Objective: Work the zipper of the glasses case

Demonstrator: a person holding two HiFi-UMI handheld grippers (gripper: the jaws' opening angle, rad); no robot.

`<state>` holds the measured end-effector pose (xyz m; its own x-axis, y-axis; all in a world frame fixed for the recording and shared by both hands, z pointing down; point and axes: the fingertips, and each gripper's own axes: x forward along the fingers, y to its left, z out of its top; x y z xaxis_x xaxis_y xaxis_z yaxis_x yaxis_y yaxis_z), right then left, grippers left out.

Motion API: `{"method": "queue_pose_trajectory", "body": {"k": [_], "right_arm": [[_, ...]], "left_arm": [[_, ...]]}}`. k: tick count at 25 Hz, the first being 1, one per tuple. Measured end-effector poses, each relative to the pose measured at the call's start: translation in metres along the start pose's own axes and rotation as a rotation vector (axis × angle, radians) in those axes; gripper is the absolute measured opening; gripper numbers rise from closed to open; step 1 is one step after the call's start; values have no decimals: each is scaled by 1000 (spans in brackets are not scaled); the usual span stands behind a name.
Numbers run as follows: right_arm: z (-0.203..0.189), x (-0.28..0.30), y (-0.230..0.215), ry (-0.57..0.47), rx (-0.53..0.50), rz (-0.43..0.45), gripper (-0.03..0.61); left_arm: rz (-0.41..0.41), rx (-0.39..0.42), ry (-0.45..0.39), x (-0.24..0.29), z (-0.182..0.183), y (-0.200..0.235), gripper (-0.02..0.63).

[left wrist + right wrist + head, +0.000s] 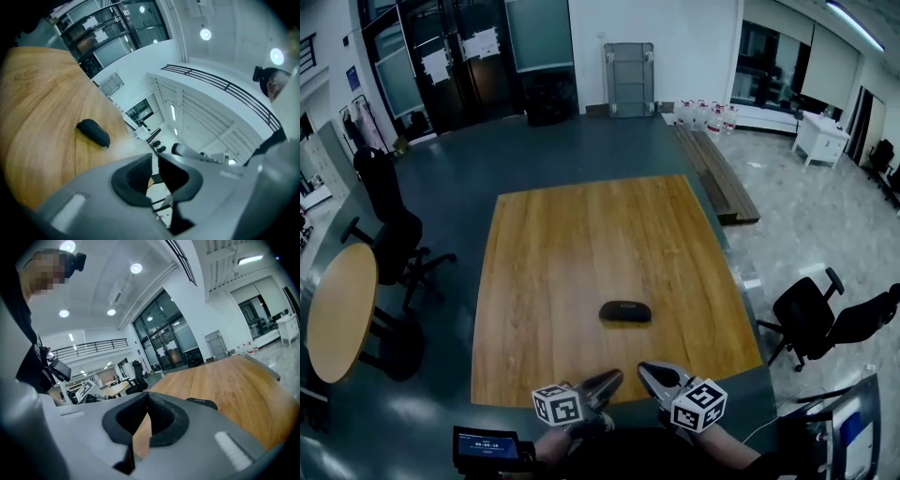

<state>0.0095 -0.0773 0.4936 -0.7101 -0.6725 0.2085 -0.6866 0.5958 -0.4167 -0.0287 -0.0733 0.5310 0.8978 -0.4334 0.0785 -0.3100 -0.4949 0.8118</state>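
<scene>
Lying flat on the rectangular light-wood table (572, 234): a black oval glasses case (624, 311), in the near half, slightly right of centre. The case looks closed. Its contents are not visible and the zipper is too small to make out.

The left grey two-jaw tool (612, 377) is held over the near table edge, well short of the case and not touching it. Its dark pads are almost together with a thin slit between the tips, gripping nothing. In the left gripper view the case lies far left of the jaws.

The right grey two-jaw tool (651, 371) is just beside the left one at the near edge, also apart from the case. Its pads are clenched tip to tip and empty. In the right gripper view the case pokes out just behind the right jaw.

A black swivel chair (811, 319) stands right of the table. A round wooden side table (337, 309) is far left.
</scene>
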Motion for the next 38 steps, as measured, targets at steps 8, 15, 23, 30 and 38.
{"method": "queue_pose_trajectory", "body": {"k": [8,15,23,30,38], "right_arm": [[-26,-71,-1,1,-9,24,5],[-50,-129,6,-6,23,68,5],[-68,-160,24,5,24,118,5],[-58,-167,21,-27,-3,112,5],[-61,-169,11,-38,22,94,5]], "left_arm": [[28,37,4,28,-57,-44,37],[73,29,-15,27,-117,-79,35],[124,26,-74,9,-147,-98,35],[140,98,-103,9,-138,-107,35],[123,113,-76,19,-142,-107,35]]}}
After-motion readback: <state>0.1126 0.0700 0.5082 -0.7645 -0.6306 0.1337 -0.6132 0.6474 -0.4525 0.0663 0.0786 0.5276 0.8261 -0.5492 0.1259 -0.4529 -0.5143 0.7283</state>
